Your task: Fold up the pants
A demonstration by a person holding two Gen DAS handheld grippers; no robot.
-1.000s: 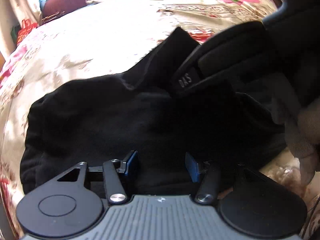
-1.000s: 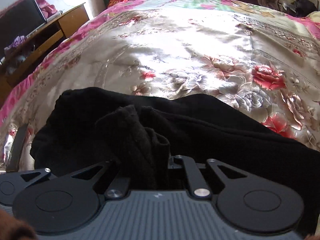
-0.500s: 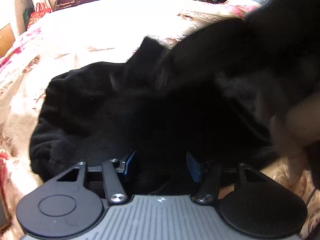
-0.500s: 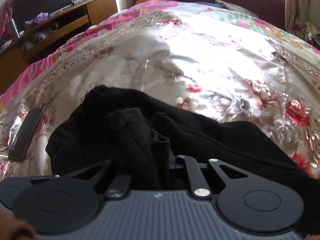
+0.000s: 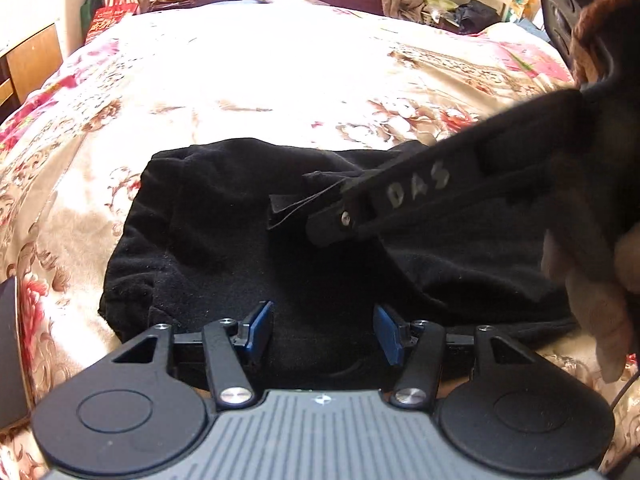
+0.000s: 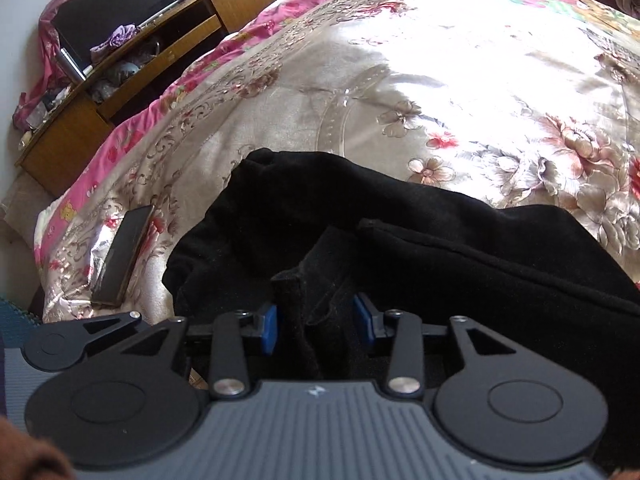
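Pants point(image 5: 248, 240) bunched black on floral bedspread point(image 5: 280, 72), long axis running left-right across left wrist view, folded end at left. Left claw point(image 5: 322, 332) spread wide, blue pads apart, low over near edge of cloth, nothing pinched. Right claw point(image 6: 316, 326) parted too, loose fold of fabric standing between pads, grip not closed on it. Dark phone point(image 6: 120, 256) lying on bedspread just left of pants. Wooden cabinet point(image 6: 120, 80) beyond bed.

Two close, low wrist views across the bed point(image 5: 280, 60), both sharing the black pants point(image 5: 224, 240).
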